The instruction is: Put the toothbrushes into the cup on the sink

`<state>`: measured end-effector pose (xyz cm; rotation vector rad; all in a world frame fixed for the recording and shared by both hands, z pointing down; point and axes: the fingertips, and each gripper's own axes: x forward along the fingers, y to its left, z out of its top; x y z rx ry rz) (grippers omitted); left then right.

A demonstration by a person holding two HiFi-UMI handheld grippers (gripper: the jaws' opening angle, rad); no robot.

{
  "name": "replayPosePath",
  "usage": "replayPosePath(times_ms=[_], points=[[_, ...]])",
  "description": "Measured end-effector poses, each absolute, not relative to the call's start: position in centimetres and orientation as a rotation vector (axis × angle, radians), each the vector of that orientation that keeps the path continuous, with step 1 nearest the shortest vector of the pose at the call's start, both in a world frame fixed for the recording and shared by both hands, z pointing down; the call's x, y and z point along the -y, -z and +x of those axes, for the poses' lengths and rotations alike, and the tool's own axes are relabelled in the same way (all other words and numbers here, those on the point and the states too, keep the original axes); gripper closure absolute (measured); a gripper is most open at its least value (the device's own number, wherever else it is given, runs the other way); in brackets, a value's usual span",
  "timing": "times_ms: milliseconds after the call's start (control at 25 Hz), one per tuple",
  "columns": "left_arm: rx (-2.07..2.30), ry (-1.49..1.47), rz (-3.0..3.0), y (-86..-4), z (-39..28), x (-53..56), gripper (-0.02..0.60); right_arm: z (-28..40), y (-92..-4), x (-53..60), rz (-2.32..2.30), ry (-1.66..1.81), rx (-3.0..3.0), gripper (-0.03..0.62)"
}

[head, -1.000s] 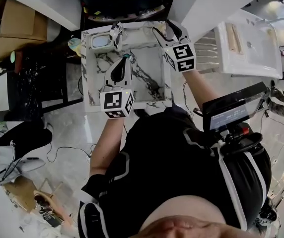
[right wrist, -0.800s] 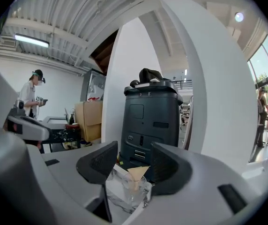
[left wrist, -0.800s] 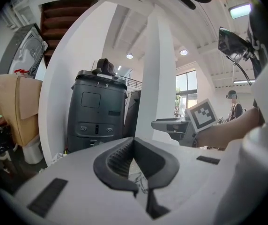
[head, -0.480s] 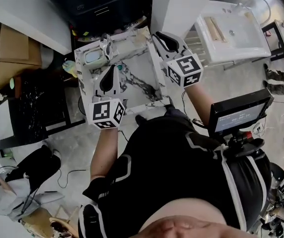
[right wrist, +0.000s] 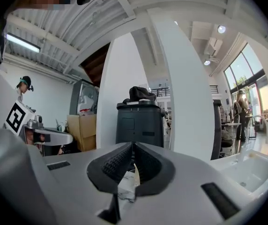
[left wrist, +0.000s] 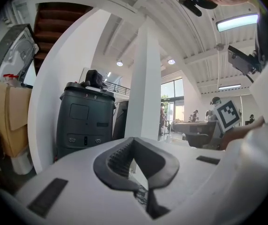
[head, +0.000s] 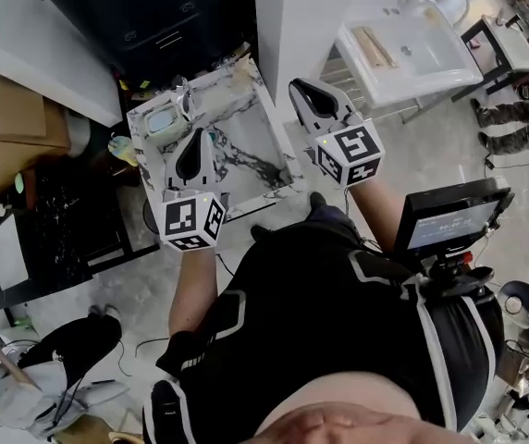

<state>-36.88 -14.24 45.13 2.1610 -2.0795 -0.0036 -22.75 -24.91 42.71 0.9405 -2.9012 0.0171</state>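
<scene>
two empty claws: left gripper [head: 198,144] over the marble sink [head: 246,109], jaws pressed together; right gripper [head: 303,92] just right of it, jaws closing.

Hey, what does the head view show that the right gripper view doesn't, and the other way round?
Only the head view: the marble sink seen whole from above, and a screen mounted at the person's side.

Only the right gripper view: the ribbed ceiling, the tall windows, and the right gripper seen along its own jaws, which are closing with nothing held between them.

Both: the dark cabinet, the white column, the cardboard box and the white washbasin.
</scene>
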Motion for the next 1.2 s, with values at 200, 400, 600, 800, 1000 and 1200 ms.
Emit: replayPosePath(times_ms=[200,400,600,800,1000,1200], points=[[2.162,-0.011,2.117,-44.0,-36.1,14.5,0.577,-21.0,-42.3,25.2,0.927,-0.019,2.911,0.569],[2.195,-0.026,2.112,-42.8,-33.9,15.9,0.577,-19.1,-41.1,26.6,0.906,0.015,2.931,0.572],[2.217,-0.03,2.107,-42.3,-32.0,17.0,0.577,-17.9,-40.5,27.8,0.885,0.012,2.954,0.572],[2.24,-0.048,2.096,-42.2,-31.4,17.9,0.577,-17.5,-40.2,28.8,0.871,0.006,2.976,0.572],[2.263,-0.047,2.083,-41.7,-31.4,18.5,0.577,-17.6,-40.0,29.5,0.851,0.011,2.984,0.572],[2.272,-0.046,2.079,-41.9,-31.2,18.6,0.577,-17.5,-40.3,29.7,0.842,0.017,2.99,0.572]])
